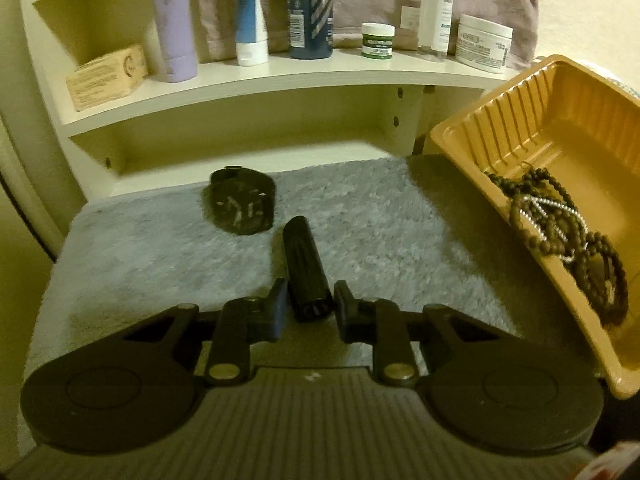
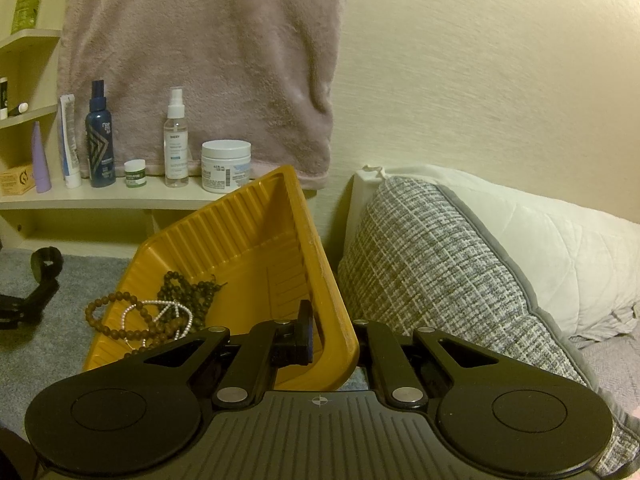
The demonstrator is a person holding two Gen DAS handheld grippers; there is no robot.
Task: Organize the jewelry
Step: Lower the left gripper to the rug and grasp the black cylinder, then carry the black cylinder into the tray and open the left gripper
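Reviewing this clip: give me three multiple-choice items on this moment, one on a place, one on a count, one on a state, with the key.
1. Where do the bead strands lie?
A. In the orange tray
B. On the grey mat
C. On the shelf

2. How many white-lidded jars stand on the shelf?
A. One
B. Two
C. Four

3. How is the right gripper?
A. Wide open over the mat
B. Shut on the tray's rim
C. Shut on a bottle

Key: 1 A, both views show the strands piled inside the tray. 2 B, a small green jar and a larger white jar. 3 B, one finger sits inside the tray wall, the other outside, and the tray is tilted.
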